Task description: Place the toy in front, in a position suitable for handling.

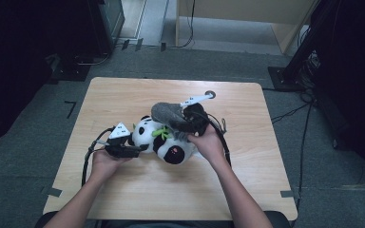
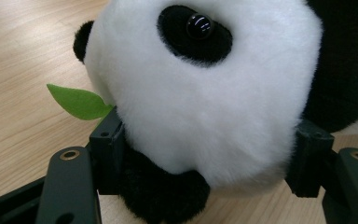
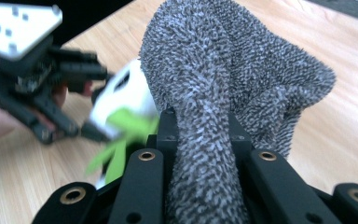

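The panda plush [image 1: 164, 140] was lying on its side mid-table, long axis running roughly 10 to 4 o'clock, head toward 10. The left gripper [image 1: 135, 145] had its jaws squeezed onto the panda's head from both sides. The right gripper [image 1: 190, 121] was clamped tight on a grey fuzzy towel [image 1: 168, 114], draped over the panda at about 1 o'clock. Lots of bare wooden table [image 1: 123, 95] all round, edges well apart from the toy.

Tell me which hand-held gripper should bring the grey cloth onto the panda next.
Right. The right hand-held gripper is already shut on the grey cloth, held just above the panda. The left hand-held gripper has the panda's head between its jaws, so it looks better placed to steady it.
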Tool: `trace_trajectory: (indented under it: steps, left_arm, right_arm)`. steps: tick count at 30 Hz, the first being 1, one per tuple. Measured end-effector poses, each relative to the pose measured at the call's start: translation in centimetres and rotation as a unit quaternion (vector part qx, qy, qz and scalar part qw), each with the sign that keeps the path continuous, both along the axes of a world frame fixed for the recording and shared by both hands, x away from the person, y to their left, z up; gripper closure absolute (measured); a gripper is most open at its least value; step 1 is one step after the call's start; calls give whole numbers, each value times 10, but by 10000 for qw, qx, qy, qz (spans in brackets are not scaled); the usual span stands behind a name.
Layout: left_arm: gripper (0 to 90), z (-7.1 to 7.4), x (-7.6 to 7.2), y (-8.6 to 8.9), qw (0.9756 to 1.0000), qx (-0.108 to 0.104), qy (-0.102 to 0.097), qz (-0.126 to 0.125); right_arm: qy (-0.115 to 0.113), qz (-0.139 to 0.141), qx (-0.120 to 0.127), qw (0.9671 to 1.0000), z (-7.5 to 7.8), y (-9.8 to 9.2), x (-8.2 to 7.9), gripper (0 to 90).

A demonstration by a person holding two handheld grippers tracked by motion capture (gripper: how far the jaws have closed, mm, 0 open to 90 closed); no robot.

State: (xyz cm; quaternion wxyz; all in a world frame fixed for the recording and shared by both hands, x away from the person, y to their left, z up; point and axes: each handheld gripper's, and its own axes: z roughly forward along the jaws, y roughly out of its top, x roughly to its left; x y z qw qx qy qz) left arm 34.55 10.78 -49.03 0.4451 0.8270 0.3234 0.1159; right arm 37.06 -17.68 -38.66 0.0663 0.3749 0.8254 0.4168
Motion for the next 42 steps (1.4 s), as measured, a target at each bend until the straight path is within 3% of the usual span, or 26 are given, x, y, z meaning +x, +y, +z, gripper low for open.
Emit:
trace_trajectory:
  steps: [5, 7, 11, 16, 18, 22, 23, 25, 26, 28, 32, 35, 39, 42]
  left_arm:
    - [307, -1, 0, 2, 10000, -41, 11, 1]
    - [306, -1, 0, 2, 10000, -53, 18, -18]
    - [305, -2, 0, 2, 10000, -85, 18, 5]
    - [306, -2, 0, 2, 9999, -43, 126, 59]
    - [315, -2, 0, 1, 9998, -59, 171, 91]
    - [340, 0, 0, -2, 9996, 15, 217, 175]
    - [344, 0, 0, -2, 9996, 22, 233, 183]
    - [350, 1, -1, -2, 9994, 54, 287, 193]
    - [352, 1, -1, -2, 9993, 49, 294, 204]
    - [360, 1, -2, -2, 9993, 66, 304, 204]
    - [373, 2, -2, -3, 9990, 44, 370, 233]
    - [374, 2, -2, -2, 9989, 45, 401, 248]
    - [373, 2, -1, -1, 9989, 16, 407, 237]
    - [373, 2, -3, -2, 9990, 34, 393, 223]
  right_arm:
    - [9, 181, -50, 9998, 10, 25, 29, 755]
    - [143, 236, -108, 9996, 11, 38, 39, 755]
    - [217, 495, -183, 9984, 12, 63, 51, 755]
    - [581, 757, -666, 9932, -10, 98, 57, 755]
    - [679, 683, -676, 9931, -13, 99, 60, 764]
    - [763, 491, -958, 9913, -16, 92, 66, 768]
    - [707, 396, -1138, 9902, -16, 89, 67, 771]
    - [657, 124, -1567, 9854, -19, 81, 70, 777]
    - [774, 3, -1692, 9825, -21, 76, 72, 778]
    - [870, -11, -1632, 9828, -22, 63, 72, 778]
    - [703, -160, -1719, 9825, -17, 44, 70, 778]
    - [701, -414, -1724, 9817, -15, 27, 72, 781]
    - [906, -576, -1748, 9787, -19, -1, 73, 780]
    - [907, -780, -1660, 9788, -21, -21, 73, 778]
